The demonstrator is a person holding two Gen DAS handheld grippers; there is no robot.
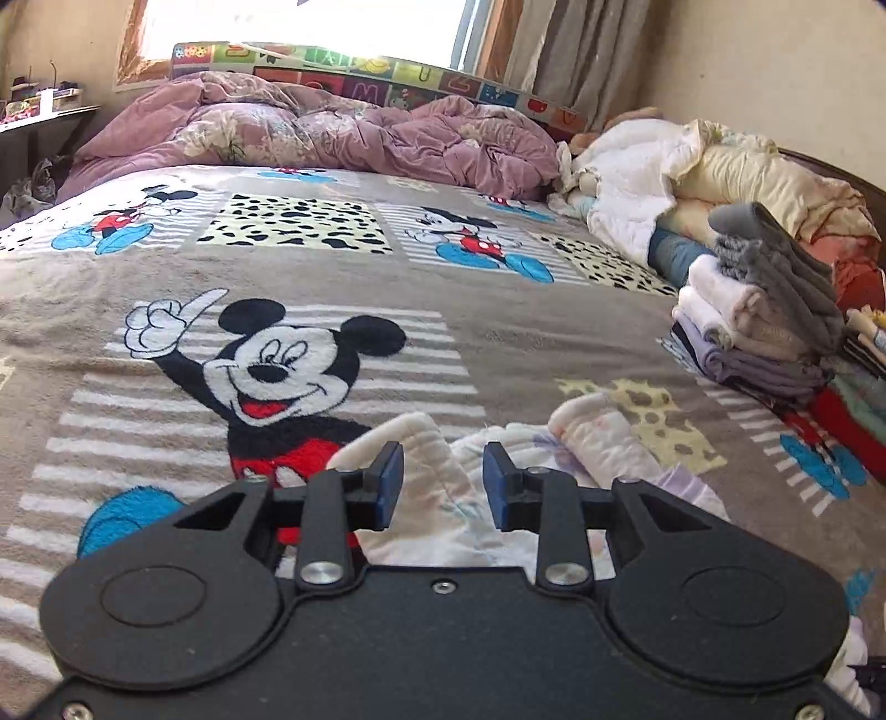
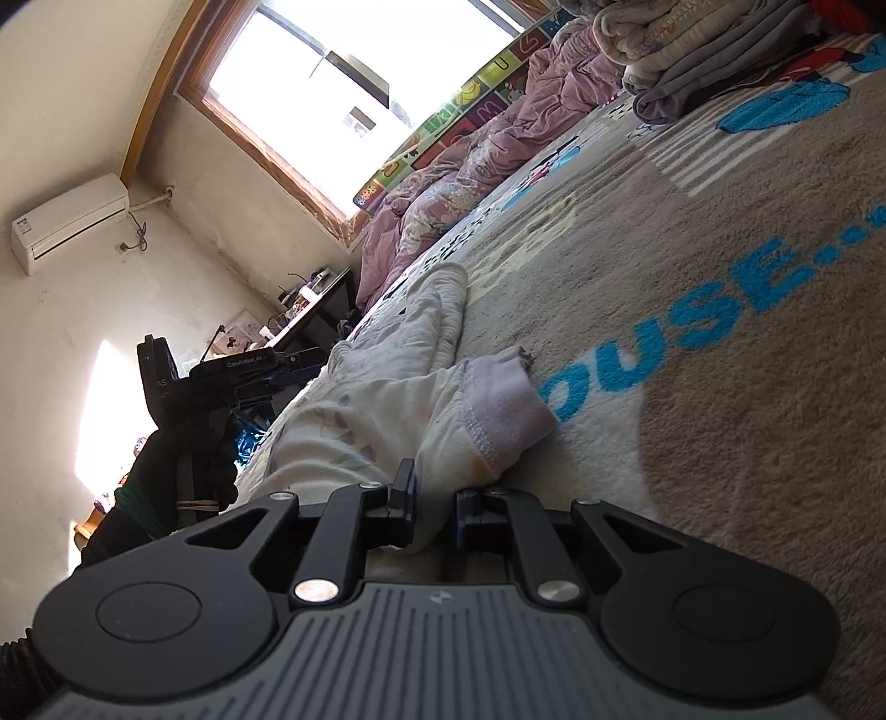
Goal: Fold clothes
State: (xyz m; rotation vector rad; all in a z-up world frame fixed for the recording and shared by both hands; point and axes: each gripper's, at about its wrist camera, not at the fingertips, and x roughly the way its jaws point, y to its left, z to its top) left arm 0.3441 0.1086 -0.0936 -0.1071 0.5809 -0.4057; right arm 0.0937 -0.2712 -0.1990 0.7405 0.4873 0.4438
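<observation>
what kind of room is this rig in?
Looks like a home bedroom: a bed under a cartoon-mouse blanket, a rumpled purple duvet by the window, a stack of folded clothes, and a wall air conditioner.

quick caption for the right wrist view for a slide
Right gripper shut on a pale garment lying on the cartoon blanket.

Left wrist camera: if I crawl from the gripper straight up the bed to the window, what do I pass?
Left gripper → white garment → big Mickey picture → spotted square → crumpled purple quilt → colourful alphabet board → window.
</observation>
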